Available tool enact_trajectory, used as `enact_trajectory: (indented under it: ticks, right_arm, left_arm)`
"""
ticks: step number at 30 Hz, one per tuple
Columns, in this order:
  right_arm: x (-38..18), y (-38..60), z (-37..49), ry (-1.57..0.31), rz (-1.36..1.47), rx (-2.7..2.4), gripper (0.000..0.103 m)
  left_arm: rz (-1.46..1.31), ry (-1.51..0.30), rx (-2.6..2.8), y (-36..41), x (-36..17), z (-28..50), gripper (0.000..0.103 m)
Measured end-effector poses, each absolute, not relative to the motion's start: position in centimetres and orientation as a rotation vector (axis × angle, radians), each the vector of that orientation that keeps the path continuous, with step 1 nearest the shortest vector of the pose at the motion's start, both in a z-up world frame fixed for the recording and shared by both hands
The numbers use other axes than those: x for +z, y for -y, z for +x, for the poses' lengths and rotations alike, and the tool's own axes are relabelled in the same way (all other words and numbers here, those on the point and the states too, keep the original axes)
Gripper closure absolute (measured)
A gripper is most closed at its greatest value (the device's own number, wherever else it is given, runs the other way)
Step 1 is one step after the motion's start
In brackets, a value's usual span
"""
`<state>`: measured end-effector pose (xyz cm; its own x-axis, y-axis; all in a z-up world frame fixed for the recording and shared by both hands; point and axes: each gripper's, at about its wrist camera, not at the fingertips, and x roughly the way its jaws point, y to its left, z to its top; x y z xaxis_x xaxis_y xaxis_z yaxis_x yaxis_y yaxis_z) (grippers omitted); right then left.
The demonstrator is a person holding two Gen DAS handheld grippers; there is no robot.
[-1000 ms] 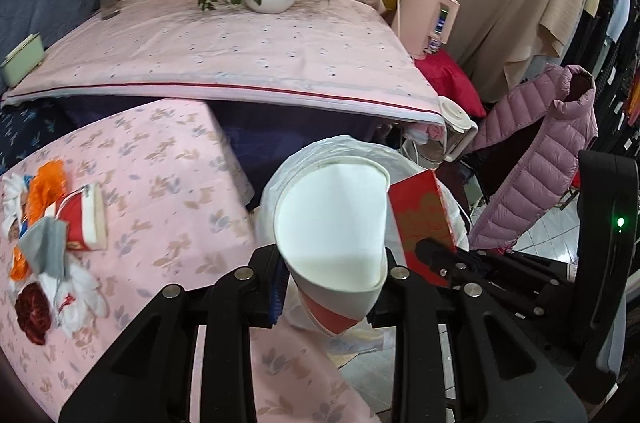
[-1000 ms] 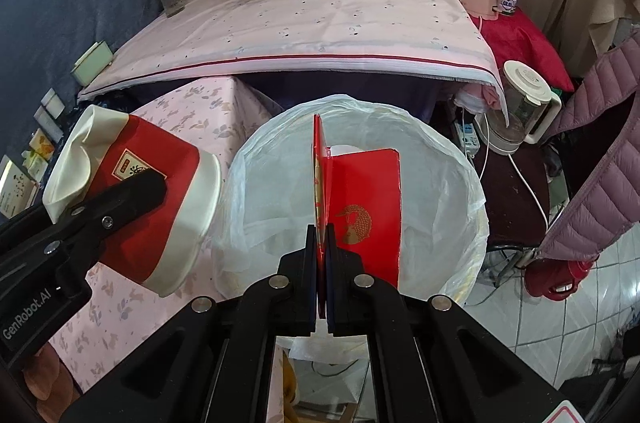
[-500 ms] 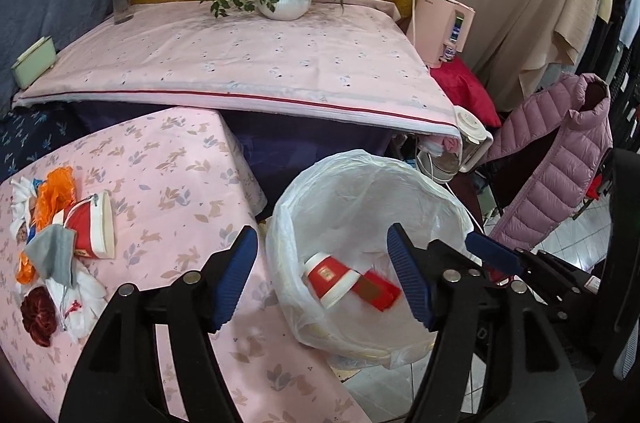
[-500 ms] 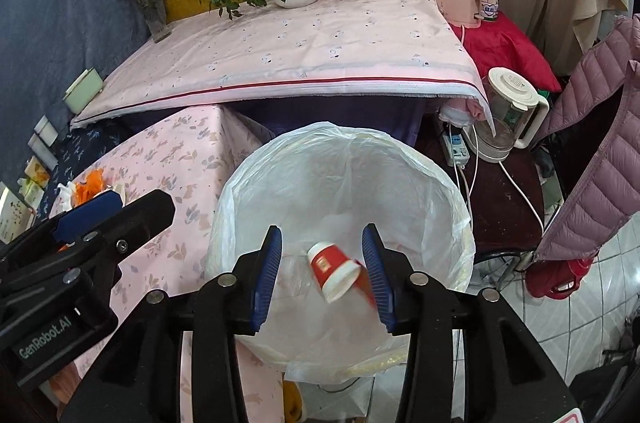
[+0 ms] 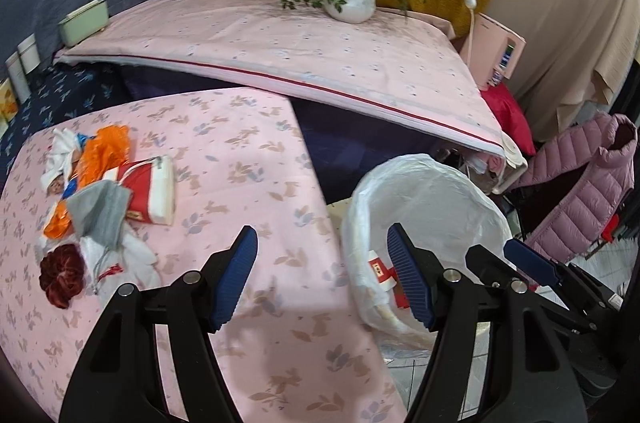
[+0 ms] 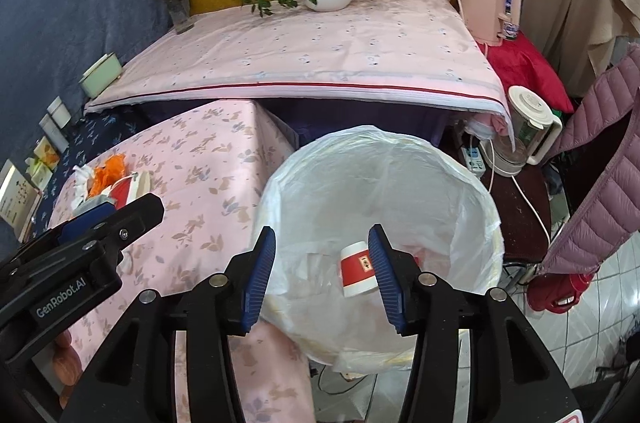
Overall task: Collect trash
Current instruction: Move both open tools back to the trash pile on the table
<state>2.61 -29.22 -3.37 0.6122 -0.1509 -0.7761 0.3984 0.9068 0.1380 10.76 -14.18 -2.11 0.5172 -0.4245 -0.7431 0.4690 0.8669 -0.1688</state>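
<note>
The bin (image 6: 484, 191), lined w/ a white plastic bag, stands just beside the counter (image 5: 256, 159) at its right-hand corner; the bag's rim touches or nearly touches the pink floral cloth edge (can't tell which). Beyond the corner a dark gap separates the counter from a higher pink-covered table (image 6: 328, 51). To the right of the bin lies tiled floor (image 6: 592, 307), hemmed by a kettle (image 6: 528, 127) and a hanging pink puffer jacket (image 5: 576, 183).

The left gripper (image 5: 322, 279) hangs over the counter's right edge, fingers (image 5: 234, 275) spread wide and holding nothing; one points over the cloth, the other over the bin's near rim. The right gripper (image 6: 322, 275) hovers right above the bin mouth, fingers (image 6: 260, 275) likewise released and empty.

A red-and-white paper cup (image 6: 356, 271) lies on its side at the bottom of the bag; the right gripper's finger covers part of it in that view, and in the left view only a sliver shows. Something red sits next to it, mostly hidden, not identifiable.

The rest of the trash is a pile (image 5: 92, 199) at the counter's far left, well apart from both grippers: another red-and-white cup (image 5: 148, 191) on its side, orange wrapper (image 5: 104, 151), grey cloth (image 5: 100, 211), white tissues, a dark red crumpled bit (image 5: 60, 275). The pile overlaps, so item borders are hard to separate.
</note>
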Motion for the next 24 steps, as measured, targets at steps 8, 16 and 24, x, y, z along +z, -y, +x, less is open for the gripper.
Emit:
enact_trajectory:
  ticks: [8,16,24]
  right_arm:
    - [-2.7,25.3,4.1,-0.85,0.271,-0.257,0.054]
    - [-2.4,20.9,6.0,-0.853,0.226,-0.178,0.053]
    - [-3.3,16.0,7.9,-0.882,0.183,-0.083,0.053]
  left_arm:
    - [-0.006,-0.872,-0.417,8.8,-2.2,12.3,0.038]
    - [-0.055,-0.873,-0.291,3.0,-3.1,13.5,0.031]
    - [-0.093,-0.882,-0.149,-3.5,-4.4,14.8,0.029]
